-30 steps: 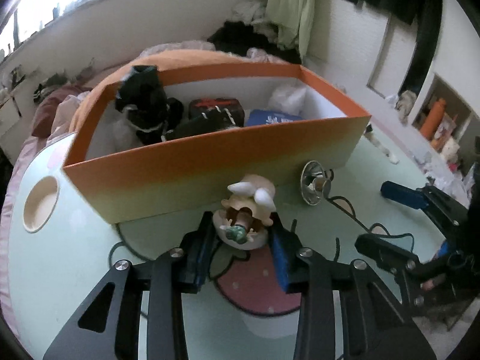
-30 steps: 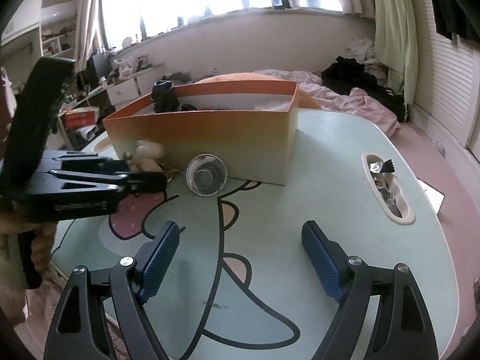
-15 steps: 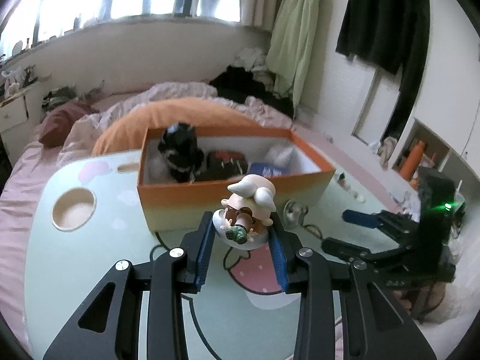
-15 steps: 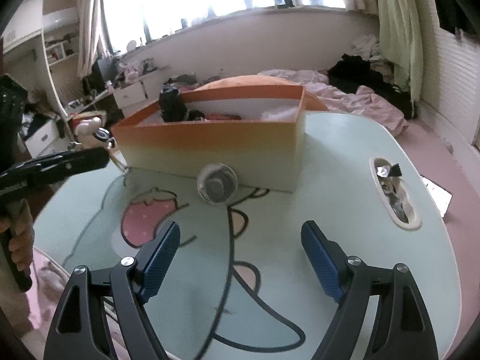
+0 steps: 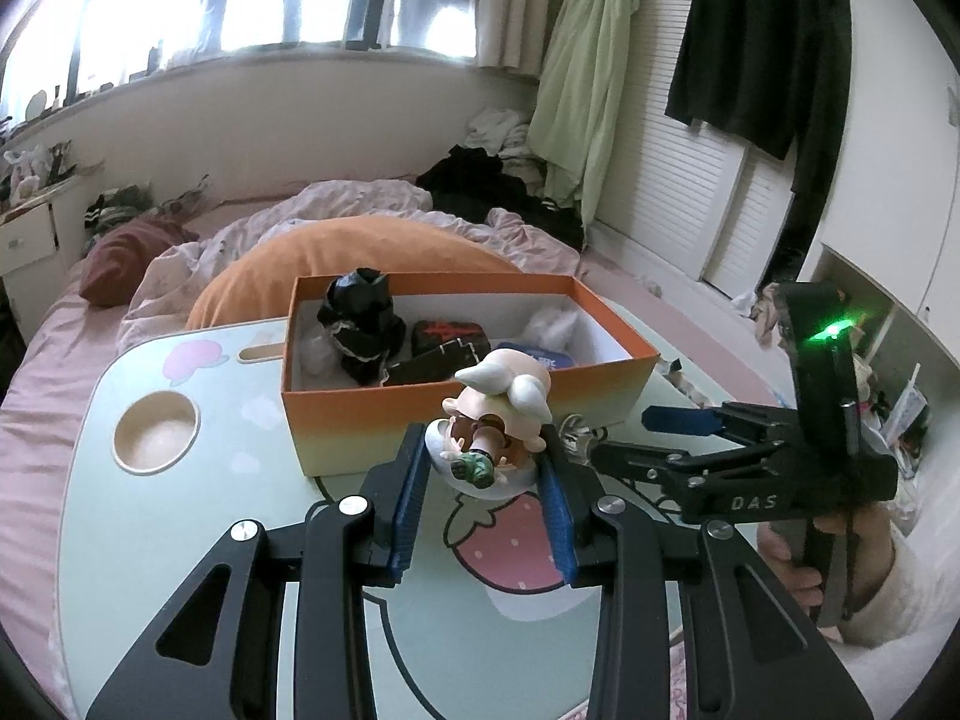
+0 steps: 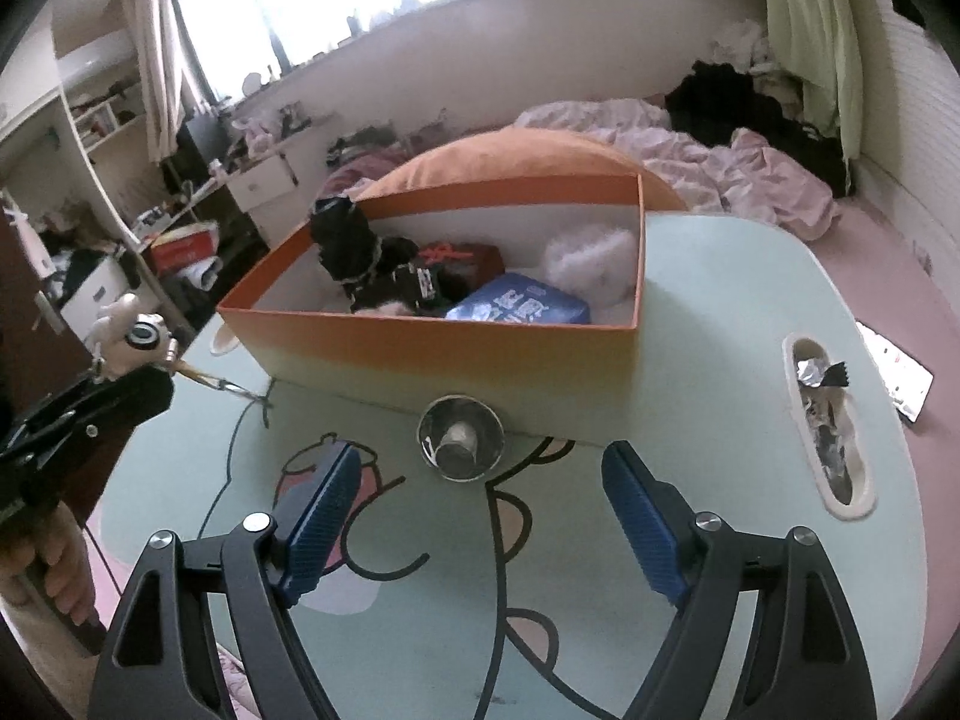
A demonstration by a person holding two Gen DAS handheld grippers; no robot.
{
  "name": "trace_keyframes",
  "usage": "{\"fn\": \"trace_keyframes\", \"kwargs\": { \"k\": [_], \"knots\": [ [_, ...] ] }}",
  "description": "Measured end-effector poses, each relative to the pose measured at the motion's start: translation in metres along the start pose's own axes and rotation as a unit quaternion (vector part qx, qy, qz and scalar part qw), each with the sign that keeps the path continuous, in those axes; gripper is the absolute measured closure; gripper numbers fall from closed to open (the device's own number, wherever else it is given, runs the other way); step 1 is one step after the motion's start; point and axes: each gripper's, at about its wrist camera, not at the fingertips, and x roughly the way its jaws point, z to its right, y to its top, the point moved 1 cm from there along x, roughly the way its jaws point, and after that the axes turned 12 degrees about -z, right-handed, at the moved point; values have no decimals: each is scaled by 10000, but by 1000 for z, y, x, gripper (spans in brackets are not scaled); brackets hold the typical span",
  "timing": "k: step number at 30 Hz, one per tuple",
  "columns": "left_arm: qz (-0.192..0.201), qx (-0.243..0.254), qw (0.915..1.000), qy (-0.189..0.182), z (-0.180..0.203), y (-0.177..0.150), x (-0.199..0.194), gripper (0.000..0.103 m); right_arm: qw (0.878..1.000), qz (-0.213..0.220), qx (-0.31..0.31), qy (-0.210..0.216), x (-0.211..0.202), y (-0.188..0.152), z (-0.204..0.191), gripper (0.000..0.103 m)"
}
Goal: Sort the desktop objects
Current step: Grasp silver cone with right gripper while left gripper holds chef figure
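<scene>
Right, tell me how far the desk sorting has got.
Done: black doll, blue pack and fluffy item lie in the orange box. In hand: left gripper holds the figurine off the table. Left: the metal cup lies outside; right gripper is open, empty.

The left gripper [image 5: 485,467] has lifted the figurine [image 5: 495,423] off the table [image 5: 180,516].

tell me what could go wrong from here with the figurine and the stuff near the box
1. The left gripper pinches the figurine only at its rounded base, so it could tip or slip out over the table.
2. The orange box is already crowded, so it may land on other items.
3. The open right gripper might knock the small metal piece lying against the box.
</scene>
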Motion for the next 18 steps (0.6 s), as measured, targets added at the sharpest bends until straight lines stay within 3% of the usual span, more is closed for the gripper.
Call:
{"fn": "trace_keyframes", "kwargs": {
  "k": [8,9,10,11,12,13,18],
  "knots": [
    [5,-1,10000,-12,2,0,3,67,9992,-322,-106,-218,23,22,-6,20],
    [4,4,10000,-1,2,0,3,67,9986,-435,-111,-268,27,23,-6,25],
    [-6,7,10000,2,2,-1,4,67,9976,-611,-131,-289,33,23,-7,39],
    [-14,2,10000,-1,3,-1,5,67,9974,-585,-182,-372,34,23,-9,45],
    [-21,-8,10000,-7,2,-1,5,67,9966,-585,-250,-522,34,21,-11,62],
    [-31,-16,10000,-10,2,-1,6,67,9966,-557,-288,-543,33,19,-11,67],
    [2,-33,10000,-11,3,0,2,67,9984,-409,-379,-77,15,2,-11,67]
  ]
}}
